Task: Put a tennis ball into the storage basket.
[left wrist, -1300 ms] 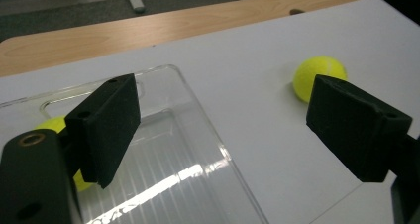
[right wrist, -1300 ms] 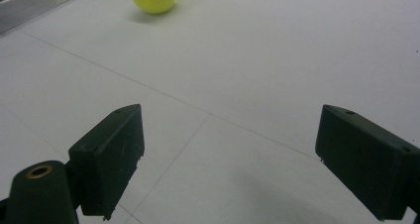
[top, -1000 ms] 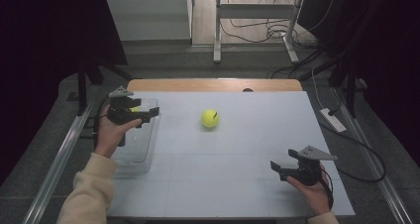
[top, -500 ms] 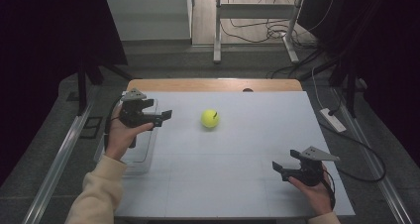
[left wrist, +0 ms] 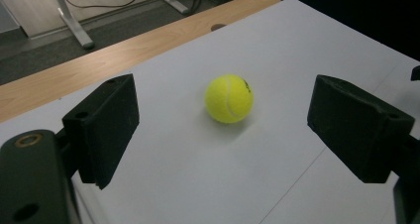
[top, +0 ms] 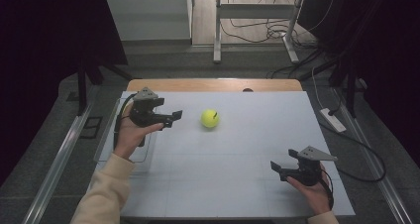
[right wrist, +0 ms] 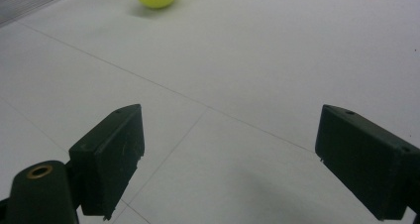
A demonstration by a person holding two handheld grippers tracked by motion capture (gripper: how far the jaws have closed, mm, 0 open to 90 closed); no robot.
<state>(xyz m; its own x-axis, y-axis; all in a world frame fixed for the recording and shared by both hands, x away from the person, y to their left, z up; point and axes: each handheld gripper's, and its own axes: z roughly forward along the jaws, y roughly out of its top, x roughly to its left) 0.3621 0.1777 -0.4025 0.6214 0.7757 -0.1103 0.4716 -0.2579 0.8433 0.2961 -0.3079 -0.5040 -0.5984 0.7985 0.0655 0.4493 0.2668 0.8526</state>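
Tennis ball (top: 210,118), yellow, lies on the white table (top: 237,184) a little left of its middle and toward the far edge, touched by nothing. Starting at the left of the high view, a clear shallow tray (top: 110,135) sits along the table's left edge, and a hand holds the left gripper (top: 174,117) above the tray's inner side, pointing right at the ball and near it but apart from it. Its jaws stand wide apart and bare; in the left gripper view the ball (left wrist: 229,98) sits beyond them, centred in the gap. Farther right, well apart from the ball, the right gripper (top: 275,169) rests near the table's front right corner, jaws spread and holding nothing, aimed leftward
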